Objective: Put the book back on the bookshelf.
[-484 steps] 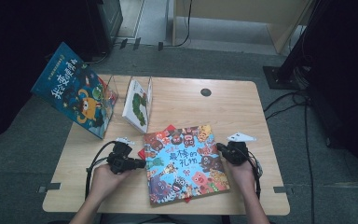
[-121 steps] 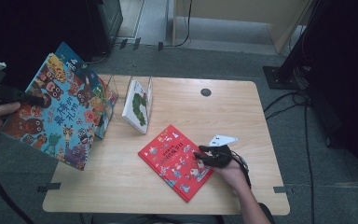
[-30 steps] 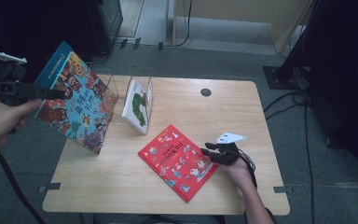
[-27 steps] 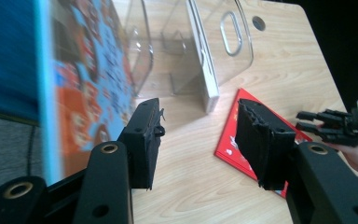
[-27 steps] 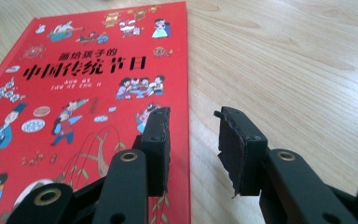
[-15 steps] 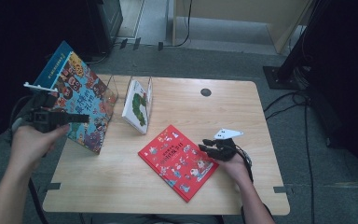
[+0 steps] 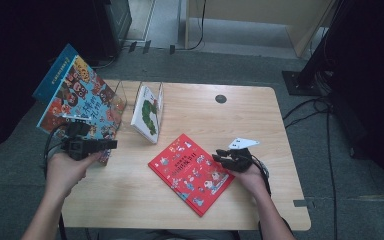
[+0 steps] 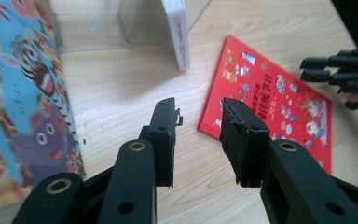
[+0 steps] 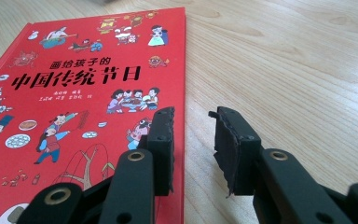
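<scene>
Red picture book (image 7: 190,172) is lying flat on the wooden table (image 7: 130,200), the right gripper (image 7: 220,159) waiting, parted and empty, at its edge. Left gripper (image 7: 111,144) has been narrowing, also empty, beside the big blue book (image 7: 80,97), which is apparently leaning off the table's left edge; lifting the red one next means pinching its edge.

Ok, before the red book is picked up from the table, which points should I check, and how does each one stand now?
1. Red book lies flat on the table, nothing on top: ok.
2. Right gripper is at the book's edge, jaws apart with nothing between them, one jaw over the cover: ok.
3. Book edge sits between the right gripper's jaws: not ok.
4. Left gripper carries nothing; its jaws have just been closing with nothing between them: ok.
5. Big colourful book leans steadily at the rack: cannot tell.
6. White book stands clear of the red book: ok.
</scene>
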A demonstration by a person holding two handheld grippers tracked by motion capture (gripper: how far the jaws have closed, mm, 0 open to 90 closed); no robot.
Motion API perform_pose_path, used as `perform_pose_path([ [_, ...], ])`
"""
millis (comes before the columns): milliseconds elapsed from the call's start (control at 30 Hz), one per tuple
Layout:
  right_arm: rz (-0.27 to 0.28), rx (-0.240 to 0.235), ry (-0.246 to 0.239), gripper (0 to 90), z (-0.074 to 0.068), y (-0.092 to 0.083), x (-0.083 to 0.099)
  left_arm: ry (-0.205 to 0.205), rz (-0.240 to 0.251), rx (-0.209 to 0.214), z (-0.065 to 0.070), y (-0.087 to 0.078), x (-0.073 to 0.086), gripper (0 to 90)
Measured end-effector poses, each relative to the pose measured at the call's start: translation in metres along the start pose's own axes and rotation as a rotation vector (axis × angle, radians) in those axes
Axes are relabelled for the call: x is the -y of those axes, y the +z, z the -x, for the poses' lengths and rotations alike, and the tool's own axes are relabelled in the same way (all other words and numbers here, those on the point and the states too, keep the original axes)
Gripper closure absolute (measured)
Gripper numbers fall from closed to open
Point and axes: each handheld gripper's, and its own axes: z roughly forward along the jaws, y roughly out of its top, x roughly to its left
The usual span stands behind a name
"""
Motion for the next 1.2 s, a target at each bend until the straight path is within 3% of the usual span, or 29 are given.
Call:
perform_pose_path([
  [133, -0.002, -0.006, -0.007, 71.2, 0.0, 0.001, 0.0, 0.019, -0.019, 0.011, 0.004, 0.016, 0.011, 68.1],
  [500, -0.023, 0.002, -0.001, 80.0, 0.003, 0.001, 0.002, 0.011, -0.057, 0.062, 0.013, 0.057, 0.033, 68.2],
  [600, -0.048, 0.014, -0.002, 82.0, 0.004, 0.001, 0.004, 0.015, -0.065, 0.058, 0.017, 0.068, 0.039, 74.9],
  [867, -0.081, 0.031, 0.004, 82.5, 0.003, 0.0, 0.007, 0.013, -0.113, 0.109, 0.025, 0.1, 0.055, 78.1],
  [1200, -0.052, 0.046, 0.023, 82.8, 0.002, -0.001, 0.011, 0.043, -0.162, 0.145, 0.04, 0.13, 0.068, 78.7],
])
